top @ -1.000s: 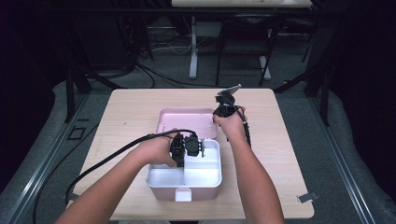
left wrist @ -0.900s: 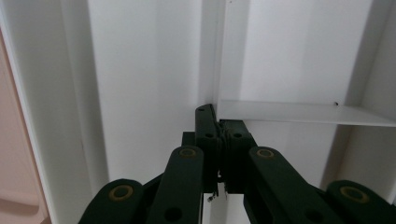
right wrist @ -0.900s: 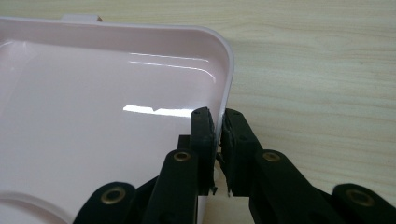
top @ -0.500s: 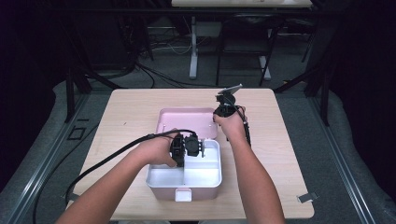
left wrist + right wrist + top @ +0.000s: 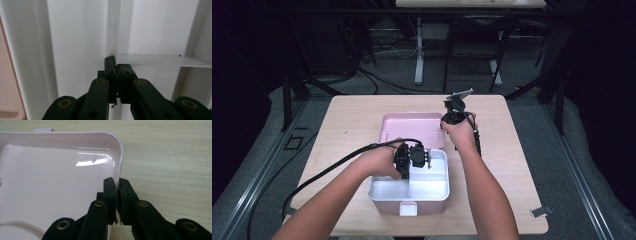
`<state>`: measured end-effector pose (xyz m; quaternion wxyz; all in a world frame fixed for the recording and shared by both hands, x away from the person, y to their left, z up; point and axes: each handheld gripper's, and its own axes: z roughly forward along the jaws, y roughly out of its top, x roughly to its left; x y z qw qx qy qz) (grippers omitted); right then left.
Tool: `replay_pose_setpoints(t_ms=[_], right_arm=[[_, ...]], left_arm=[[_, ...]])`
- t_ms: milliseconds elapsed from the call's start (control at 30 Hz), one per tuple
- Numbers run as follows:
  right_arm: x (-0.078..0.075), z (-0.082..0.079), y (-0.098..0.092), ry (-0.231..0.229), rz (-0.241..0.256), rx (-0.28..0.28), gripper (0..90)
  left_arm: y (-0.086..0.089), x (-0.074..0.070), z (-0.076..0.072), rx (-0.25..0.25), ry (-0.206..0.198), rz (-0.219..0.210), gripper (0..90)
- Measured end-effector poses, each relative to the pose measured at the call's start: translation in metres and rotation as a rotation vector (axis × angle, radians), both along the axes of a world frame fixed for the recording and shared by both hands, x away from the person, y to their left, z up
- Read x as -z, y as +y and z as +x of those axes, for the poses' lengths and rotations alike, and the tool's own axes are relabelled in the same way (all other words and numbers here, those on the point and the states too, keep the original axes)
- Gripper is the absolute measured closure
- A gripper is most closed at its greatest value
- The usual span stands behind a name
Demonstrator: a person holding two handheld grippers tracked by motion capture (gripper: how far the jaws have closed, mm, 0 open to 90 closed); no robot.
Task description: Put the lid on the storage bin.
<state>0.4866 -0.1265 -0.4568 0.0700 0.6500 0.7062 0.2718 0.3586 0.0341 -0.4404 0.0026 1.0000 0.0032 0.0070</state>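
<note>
Between the right gripper's two black jaws, the thin rim of the glossy pink plastic lid is being pinched, near its rounded corner; the jaws are standing nearly together with only the rim between them. To that gripper's right, the pale wooden desk is lying bare, and to its left the lid's shiny inner face is spreading away. From the high view, the right gripper is sitting at the lid's far right corner, with the lid lying flat open behind the box.

Just ahead of the left gripper, a thin white divider wall is running off to the right, and the jaws are pressing together on its end, inside the white-lined pink storage box. In the high view, the left gripper is reaching into the box's back half, with the white compartments below it and the pink front latch well apart, on the near side.
</note>
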Motion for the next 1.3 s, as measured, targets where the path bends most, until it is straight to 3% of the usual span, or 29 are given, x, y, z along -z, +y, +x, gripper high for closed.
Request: replay_pose_setpoints(t_ms=[200,467,733,1000,1300], right_arm=[[-0.01,-0.008,0.002,-0.069,-0.016,0.007,87.6],[-0.029,-0.024,-0.001,-0.153,0.0,-0.002,88.5],[-0.054,-0.052,-0.004,-0.254,0.009,-0.042,88.6],[-0.06,-0.074,-0.006,-0.354,-0.003,-0.073,88.6],[-0.066,-0.099,-0.006,-0.425,-0.025,-0.105,88.5]], left_arm=[[0.0,0.0,0.0,-0.006,0.003,-0.005,87.3],[0.0,0.0,0.0,0.002,-0.003,0.0,87.3],[0.0,0.0,-0.001,0.002,-0.008,0.002,87.3],[0.001,0.0,-0.001,-0.002,-0.01,0.004,87.3],[0.001,0.0,-0.003,-0.004,-0.023,-0.001,87.1]])
